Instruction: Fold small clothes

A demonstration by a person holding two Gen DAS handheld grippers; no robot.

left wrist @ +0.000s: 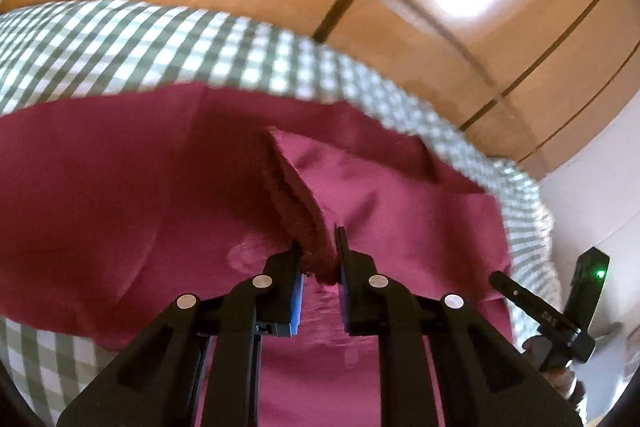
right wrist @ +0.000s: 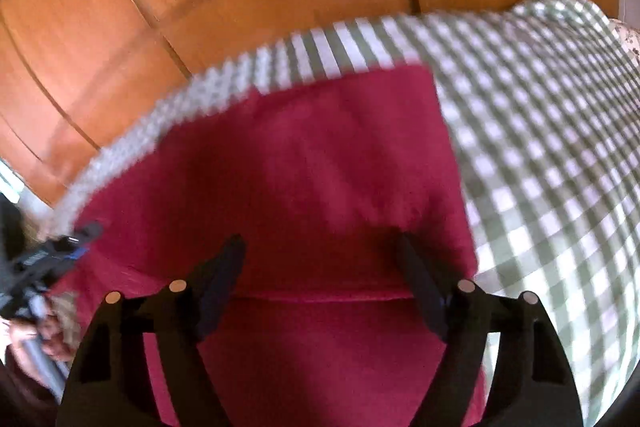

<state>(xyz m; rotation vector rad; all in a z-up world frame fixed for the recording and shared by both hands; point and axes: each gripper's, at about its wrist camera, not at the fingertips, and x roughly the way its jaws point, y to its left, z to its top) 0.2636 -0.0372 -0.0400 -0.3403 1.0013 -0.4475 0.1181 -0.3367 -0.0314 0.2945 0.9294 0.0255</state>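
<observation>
Left wrist: tongs (left wrist: 318, 259) pinching maroon garment (left wrist: 120, 187).

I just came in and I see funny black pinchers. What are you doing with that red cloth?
Someone is folding a small dark red garment on a green checked cloth. The left gripper has its fingers pinched shut on a thick hemmed edge of the garment, lifting it. The right gripper is open above the garment, holding nothing.

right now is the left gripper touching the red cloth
Touching. The left wrist view shows the left gripper with both fingers closed on a bunched, thick hem of the red cloth, which is pinched between the pads with no gap.
</observation>
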